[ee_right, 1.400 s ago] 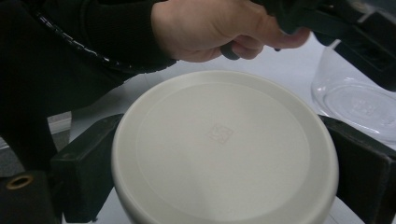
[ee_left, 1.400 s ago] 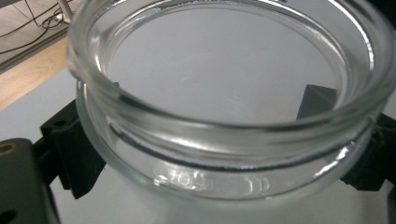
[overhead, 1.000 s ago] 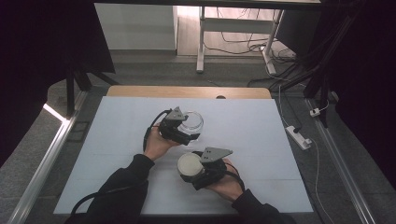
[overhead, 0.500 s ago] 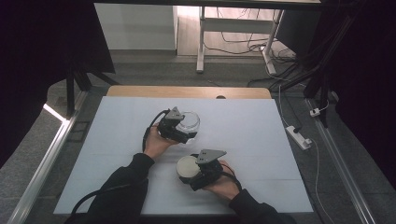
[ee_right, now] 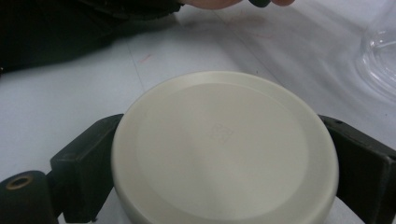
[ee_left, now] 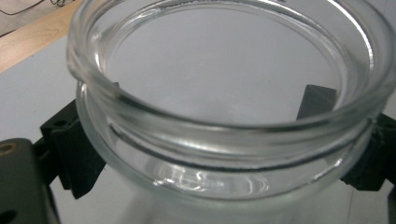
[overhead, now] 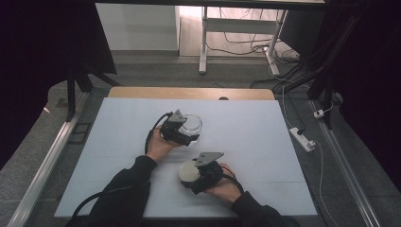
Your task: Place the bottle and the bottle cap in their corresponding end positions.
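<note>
A clear glass jar (overhead: pixel 192 123) stands near the middle of the white table, and my left gripper (overhead: pixel 190 129) is shut on it. In the left gripper view the jar (ee_left: pixel 224 93) shows its open mouth, with one black finger (ee_left: pixel 70 154) pressed on each side. A round cream lid (overhead: pixel 188 171) sits nearer the front edge, gripped by my right gripper (overhead: pixel 193 176). In the right gripper view the lid (ee_right: pixel 224 144) lies flat between both fingers (ee_right: pixel 86 172), just above the table. The jar's edge (ee_right: pixel 380 60) shows at the right there.
The white table sheet (overhead: pixel 265 142) has free room to the left, right and back. A wooden edge (overhead: pixel 189 92) borders the far side. A power strip (overhead: pixel 301 138) lies on the floor to the right. Metal rails (overhead: pixel 52 161) run along both sides.
The right gripper with the lid has shifted slightly to the left. The left gripper and jar have hardly moved.
</note>
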`<state>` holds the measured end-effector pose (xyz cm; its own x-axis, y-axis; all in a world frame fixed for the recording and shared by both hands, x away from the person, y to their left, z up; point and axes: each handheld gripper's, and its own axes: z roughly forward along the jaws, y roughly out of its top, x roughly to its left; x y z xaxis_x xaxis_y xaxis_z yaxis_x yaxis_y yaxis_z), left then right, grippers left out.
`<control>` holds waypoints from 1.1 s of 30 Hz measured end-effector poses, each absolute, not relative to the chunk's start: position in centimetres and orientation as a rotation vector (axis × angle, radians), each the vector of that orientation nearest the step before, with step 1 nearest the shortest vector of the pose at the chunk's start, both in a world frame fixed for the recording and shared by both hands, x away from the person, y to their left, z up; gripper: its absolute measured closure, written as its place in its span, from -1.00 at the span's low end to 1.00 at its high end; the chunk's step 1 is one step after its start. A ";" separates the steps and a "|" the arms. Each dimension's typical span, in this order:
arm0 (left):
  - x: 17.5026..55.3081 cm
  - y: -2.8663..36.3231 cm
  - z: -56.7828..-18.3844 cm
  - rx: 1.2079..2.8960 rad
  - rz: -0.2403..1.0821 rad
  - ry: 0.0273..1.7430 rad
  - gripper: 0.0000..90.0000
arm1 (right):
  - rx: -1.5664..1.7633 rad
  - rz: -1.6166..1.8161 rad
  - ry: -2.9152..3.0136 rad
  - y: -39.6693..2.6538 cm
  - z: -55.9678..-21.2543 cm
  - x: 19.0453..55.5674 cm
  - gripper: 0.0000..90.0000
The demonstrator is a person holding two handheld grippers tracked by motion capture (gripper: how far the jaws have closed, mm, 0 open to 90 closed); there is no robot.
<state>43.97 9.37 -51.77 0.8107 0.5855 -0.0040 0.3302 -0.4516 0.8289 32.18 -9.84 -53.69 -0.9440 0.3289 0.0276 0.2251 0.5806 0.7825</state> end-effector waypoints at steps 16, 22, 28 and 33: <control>44.1 9.7 -52.1 2.065 0.335 0.669 -0.85 | 0.471 1.170 2.716 -9.2 -54.0 32.2 -0.85; 44.2 9.6 -52.2 2.069 0.337 0.682 -0.87 | 0.484 1.156 2.725 -9.0 -54.0 32.2 -0.88; 44.2 9.2 -52.3 2.092 0.321 0.668 -1.00 | 0.492 1.180 2.728 -9.2 -54.0 32.4 -0.97; 44.3 9.5 -52.2 2.072 0.295 0.671 -1.00 | 0.488 1.193 2.729 -9.3 -54.0 32.4 -0.99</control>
